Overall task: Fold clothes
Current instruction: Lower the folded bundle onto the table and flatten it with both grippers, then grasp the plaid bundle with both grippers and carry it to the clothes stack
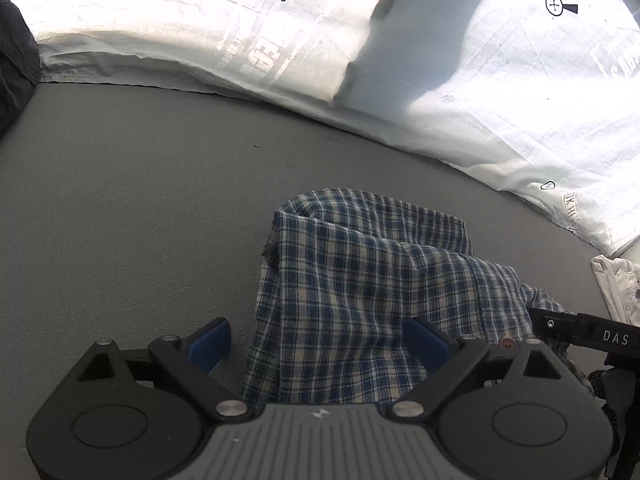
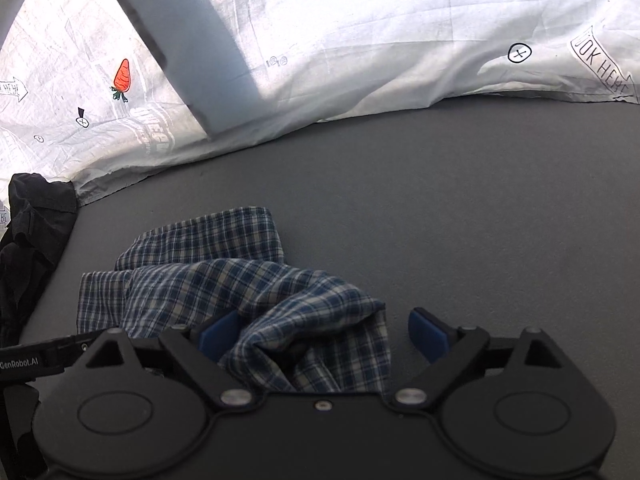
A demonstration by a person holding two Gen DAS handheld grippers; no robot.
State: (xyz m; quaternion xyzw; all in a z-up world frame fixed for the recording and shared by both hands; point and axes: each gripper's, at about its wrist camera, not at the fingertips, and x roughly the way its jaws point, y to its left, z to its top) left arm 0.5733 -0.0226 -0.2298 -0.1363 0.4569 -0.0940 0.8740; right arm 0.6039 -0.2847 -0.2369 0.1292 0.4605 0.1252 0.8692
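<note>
A blue and white plaid garment [image 1: 360,272] lies crumpled on the grey surface [image 1: 120,200]. My left gripper [image 1: 320,344] hangs over the garment's near left part with its blue pads wide apart. Cloth lies between them, and neither pad presses on it. In the right wrist view the same plaid garment [image 2: 224,280] bunches up toward my right gripper [image 2: 324,338]. That gripper stands open too. A fold of cloth rests between its pads and against the left one, while the right pad is over bare grey surface [image 2: 480,220].
A white printed sheet [image 1: 160,40] with a carrot picture borders the far side of the surface, seen also as the sheet [image 2: 360,40]. A dark garment [image 2: 32,240] is heaped at the left. A white garment [image 1: 618,284] lies at the right edge.
</note>
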